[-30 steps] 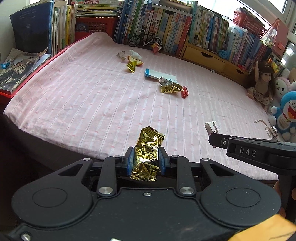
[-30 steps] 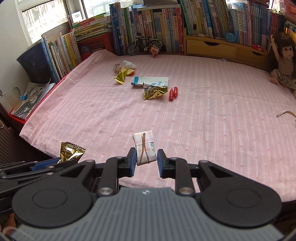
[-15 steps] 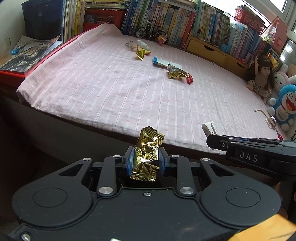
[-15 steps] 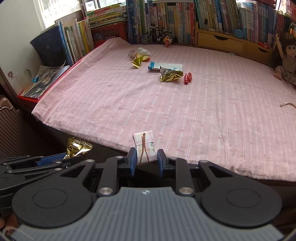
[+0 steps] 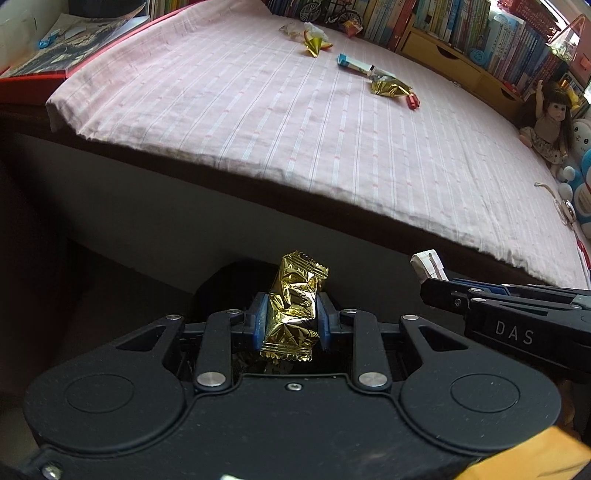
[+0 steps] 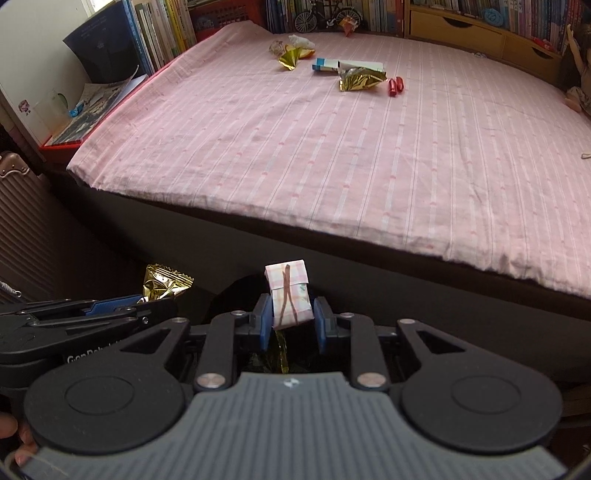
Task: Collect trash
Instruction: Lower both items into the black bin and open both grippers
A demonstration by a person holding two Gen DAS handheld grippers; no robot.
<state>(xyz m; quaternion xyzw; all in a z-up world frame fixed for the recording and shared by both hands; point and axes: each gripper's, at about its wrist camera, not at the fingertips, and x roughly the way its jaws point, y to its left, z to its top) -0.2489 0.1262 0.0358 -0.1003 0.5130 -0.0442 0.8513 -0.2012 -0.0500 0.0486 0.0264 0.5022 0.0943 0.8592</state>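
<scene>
Step in hand: transfer of two collected pieces to a dark bin (image 6: 236,295) dimly visible below the bed (image 6: 332,155) edge. The left gripper (image 5: 290,321) pinched a gold foil wrapper (image 5: 295,299) firmly between narrowly set jaws. The right gripper (image 6: 290,319) held a pink plaid packet (image 6: 290,295), its pads barely touching. Next move probably calls for centring over the bin, then releasing. More wrappers (image 6: 360,79) lay far up the bed.

Home bedroom, likely a child's: bed (image 6: 332,147) with pink striped sheet fills the frame, packed bookshelves (image 6: 369,14) along the top, doll (image 5: 546,125) and plush toys (image 5: 583,184) at right edge, suitcase (image 6: 18,229) at left.
</scene>
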